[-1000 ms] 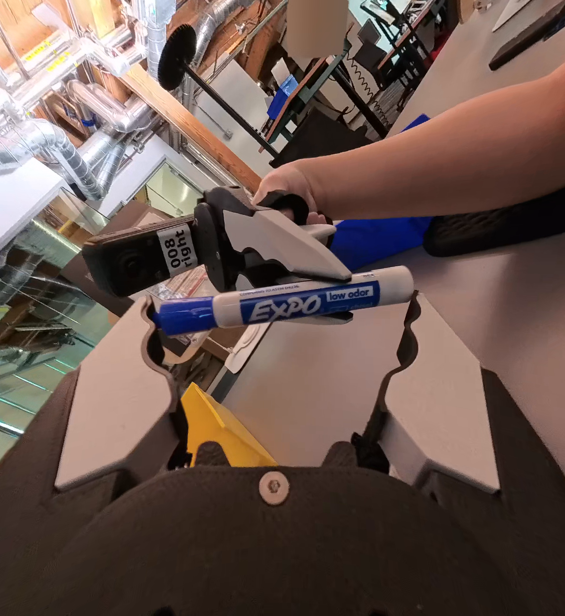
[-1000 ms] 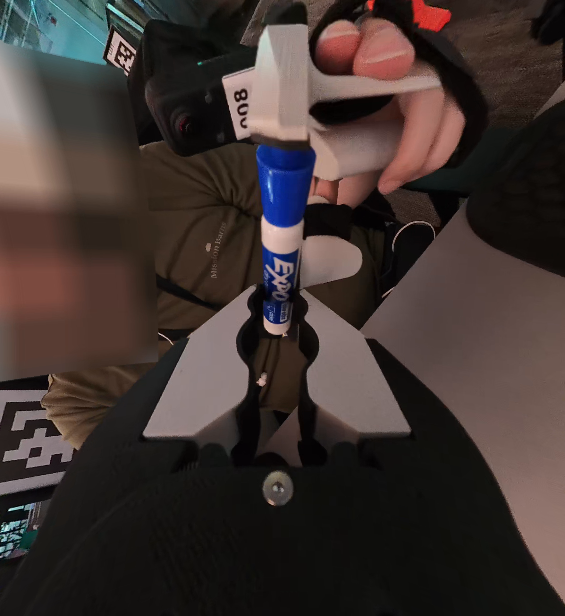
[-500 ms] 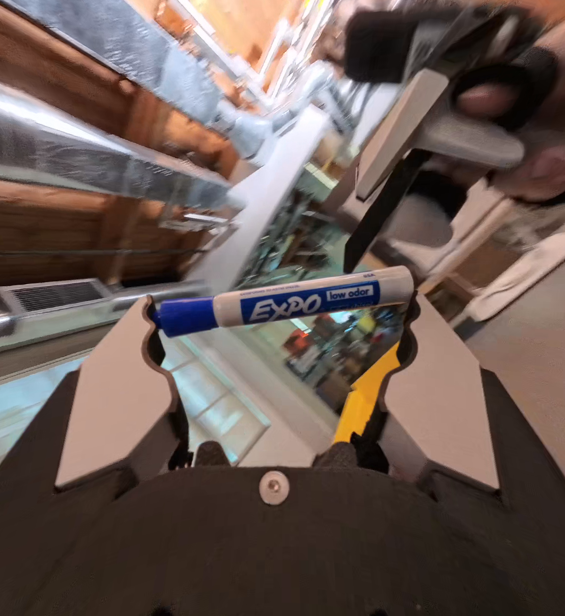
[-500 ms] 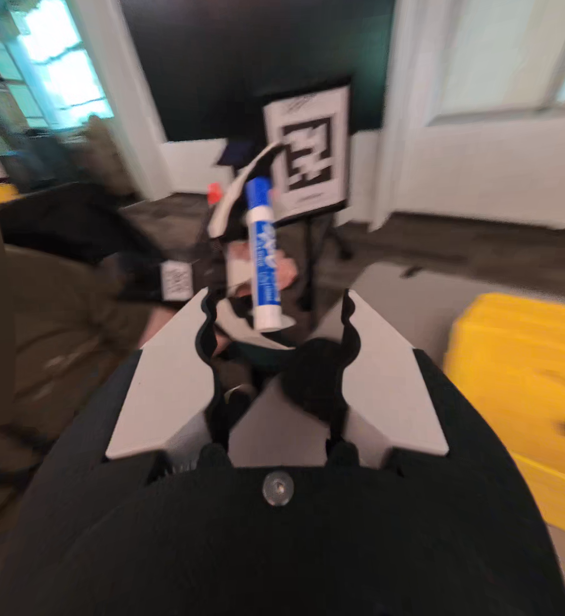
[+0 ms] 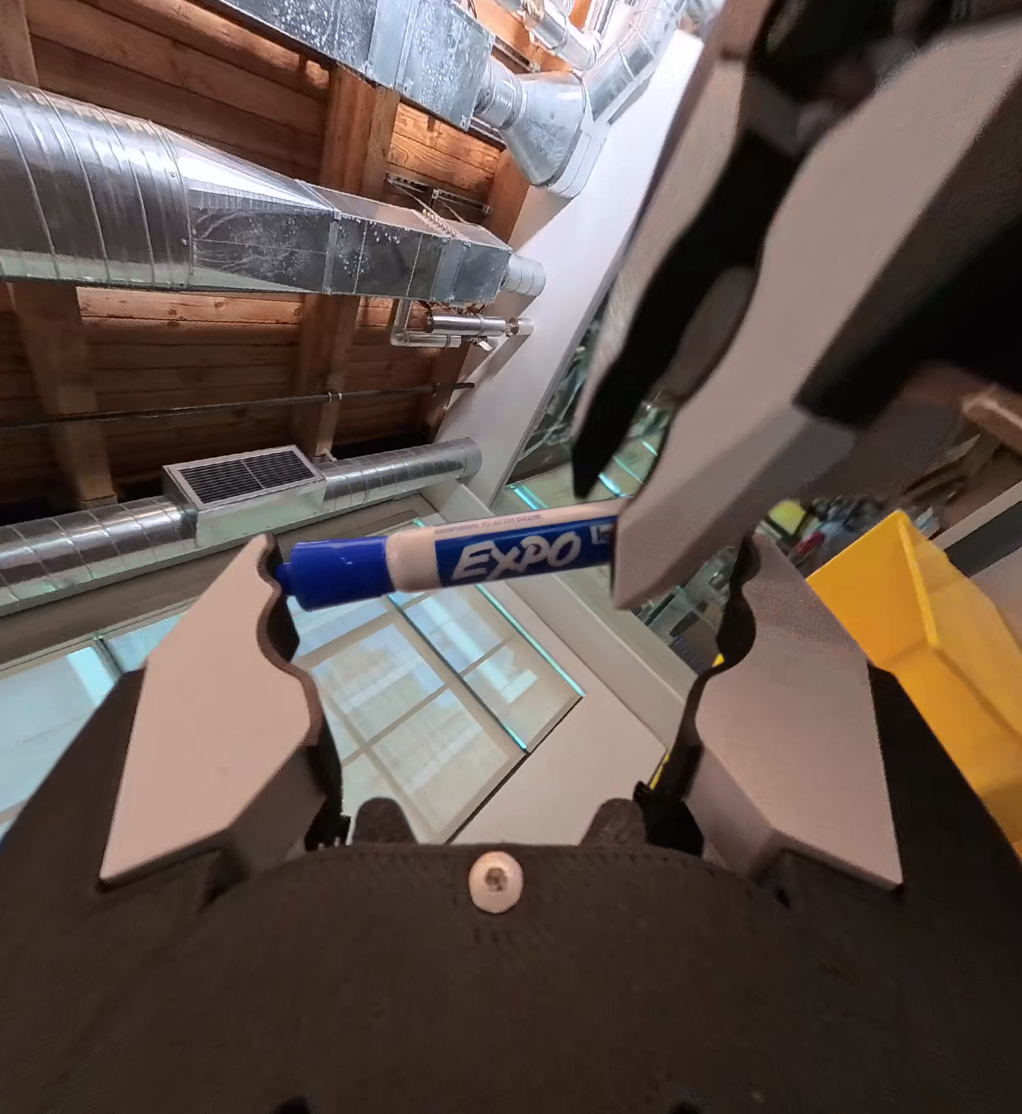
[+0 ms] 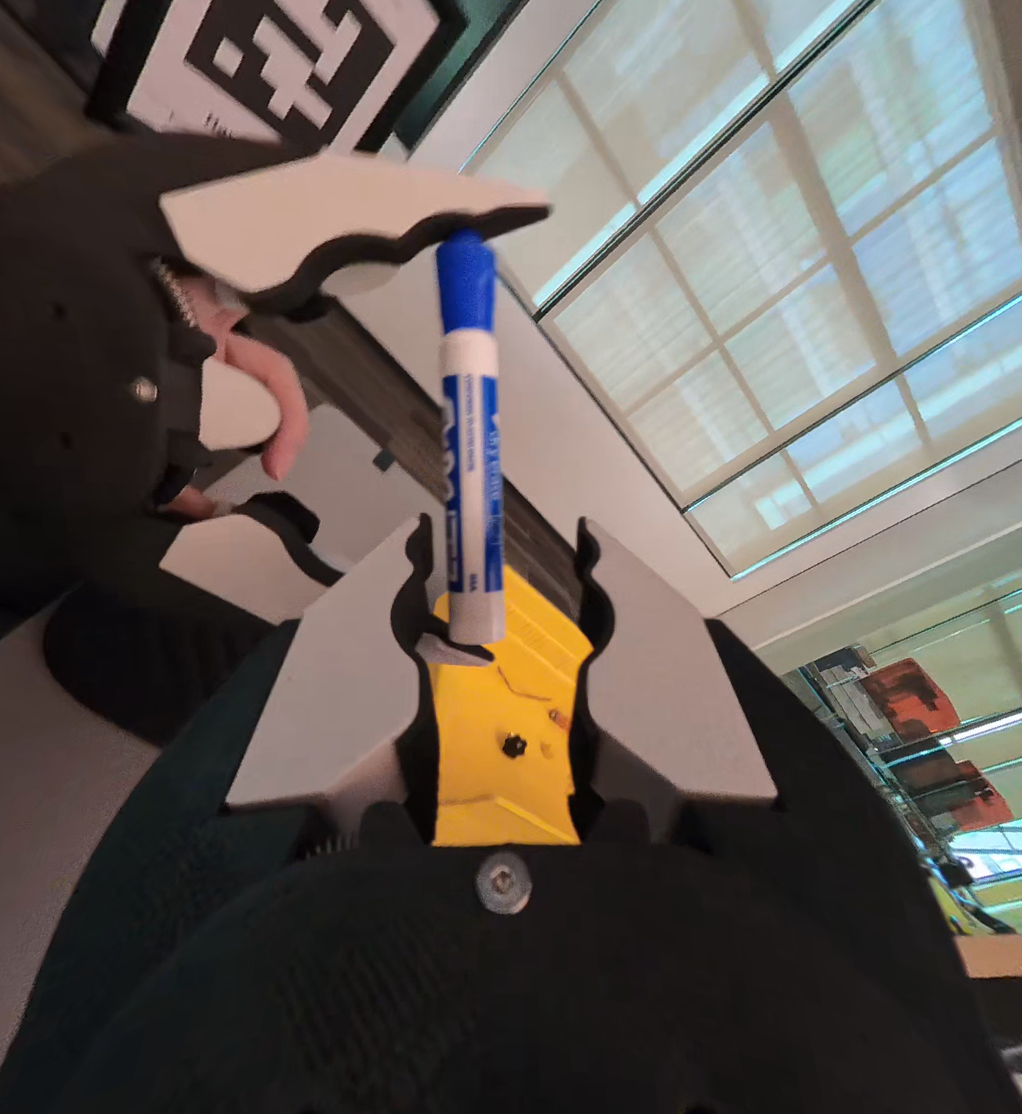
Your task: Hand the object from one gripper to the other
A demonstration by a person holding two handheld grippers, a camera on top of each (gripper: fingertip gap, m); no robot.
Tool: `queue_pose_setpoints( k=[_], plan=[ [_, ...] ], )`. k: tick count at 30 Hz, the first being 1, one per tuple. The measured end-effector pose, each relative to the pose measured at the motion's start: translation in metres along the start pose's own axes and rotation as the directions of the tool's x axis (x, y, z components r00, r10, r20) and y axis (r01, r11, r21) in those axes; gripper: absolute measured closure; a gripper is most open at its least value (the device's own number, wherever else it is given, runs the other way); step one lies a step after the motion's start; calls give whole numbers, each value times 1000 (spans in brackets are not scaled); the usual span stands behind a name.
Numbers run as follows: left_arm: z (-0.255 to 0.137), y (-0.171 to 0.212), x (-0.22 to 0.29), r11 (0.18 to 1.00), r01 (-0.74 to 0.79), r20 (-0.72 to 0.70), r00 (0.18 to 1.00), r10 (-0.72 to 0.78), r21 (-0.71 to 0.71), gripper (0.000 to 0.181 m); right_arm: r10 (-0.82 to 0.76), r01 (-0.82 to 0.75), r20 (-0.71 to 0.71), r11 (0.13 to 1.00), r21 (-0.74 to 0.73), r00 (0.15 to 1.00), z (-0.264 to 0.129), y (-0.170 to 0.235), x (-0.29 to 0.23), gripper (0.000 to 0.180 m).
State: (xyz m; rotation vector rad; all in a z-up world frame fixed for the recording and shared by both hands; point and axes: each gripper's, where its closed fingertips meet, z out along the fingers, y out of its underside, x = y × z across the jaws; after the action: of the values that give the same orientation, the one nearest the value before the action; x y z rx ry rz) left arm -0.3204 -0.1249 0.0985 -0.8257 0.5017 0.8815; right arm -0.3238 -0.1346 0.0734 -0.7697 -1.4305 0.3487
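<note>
Both grippers are changed: the marker (image 5: pixel 454 563) is pinched endwise by the left gripper (image 5: pixel 505 579), released by the parted right gripper (image 6: pixel 499 545).

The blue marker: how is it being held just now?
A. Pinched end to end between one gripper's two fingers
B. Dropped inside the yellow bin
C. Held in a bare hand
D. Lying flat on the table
A: the left gripper pinches the blue marker lengthwise, cap against one finger and tail against the other, while the right gripper is open around its tail.
</note>
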Motion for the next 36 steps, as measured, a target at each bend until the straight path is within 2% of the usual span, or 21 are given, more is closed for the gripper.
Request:
queue_pose_setpoints(
  k=[2, 5, 7, 9, 11, 13, 16, 19, 22, 24, 26, 27, 29, 31, 33, 35, 36],
  plan=[
    [-1, -5, 3, 999, 40, -33, 999, -40, 19, 40, -40, 44, 58, 996, -79, 997, 3, 12, -11, 161],
    [-3, -12, 16, 996, 74, -143, 988, -65, 56, 53, -105, 106, 15, 981, -164, 994, -2, 27, 2, 162],
    [-7, -14, 25, 992, 111, -244, 965, -93, 62, 77, -230, 214, -44, 948, -234, 972, -10, 40, 22, 161],
    [-12, -13, 33, 988, 152, -354, 926, -132, 30, 100, -431, 399, -66, 874, -276, 900, -21, 48, 35, 161],
    [-15, -11, 33, 981, 193, -415, 892, -179, -9, 108, -591, 551, -54, 778, -302, 805, -29, 55, 39, 162],
    [-18, -11, 31, 971, 235, -471, 852, -228, -43, 115, -668, 616, -58, 714, -332, 742, -32, 62, 44, 162],
    [-23, -12, 32, 949, 297, -538, 785, -306, -107, 121, -682, 637, -34, 699, -324, 731, -29, 66, 38, 162],
    [-25, -8, 35, 950, 285, -555, 773, -307, -128, 138, -699, 664, -15, 686, -296, 715, -24, 63, 28, 161],
    [-26, 1, 45, 964, 217, -584, 767, -265, -153, 144, -715, 685, 5, 667, -292, 699, -20, 61, 21, 161],
    [-30, 8, 57, 967, 168, -623, 740, -252, -191, 133, -727, 699, 18, 654, -289, 687, -18, 60, 17, 162],
    [-33, 16, 69, 972, 101, -656, 723, -218, -212, 132, -737, 712, 31, 640, -291, 675, -15, 61, 13, 162],
    [-33, 19, 71, 977, 65, -655, 732, -185, -203, 138, -745, 721, 38, 629, -290, 666, -14, 61, 10, 162],
    [-31, 24, 74, 986, -8, -647, 755, -105, -169, 160, -757, 742, 81, 605, -288, 648, -10, 64, 2, 161],
    [-34, 32, 80, 982, -92, -663, 747, -43, -167, 164, -770, 760, 117, 574, -305, 628, -8, 67, -3, 161],
    [-32, 44, 79, 969, -168, -654, 756, 9, -180, 164, -759, 755, 128, 585, -297, 639, -7, 67, -7, 161],
    [-27, 44, 73, 975, -148, -621, 784, 14, -164, 164, -736, 714, 40, 641, -282, 676, -6, 54, 1, 146],
    [-26, 41, 69, 981, -90, -608, 793, -33, -171, 164, -717, 684, -26, 675, -277, 697, -7, 46, 10, 133]
  ],
)
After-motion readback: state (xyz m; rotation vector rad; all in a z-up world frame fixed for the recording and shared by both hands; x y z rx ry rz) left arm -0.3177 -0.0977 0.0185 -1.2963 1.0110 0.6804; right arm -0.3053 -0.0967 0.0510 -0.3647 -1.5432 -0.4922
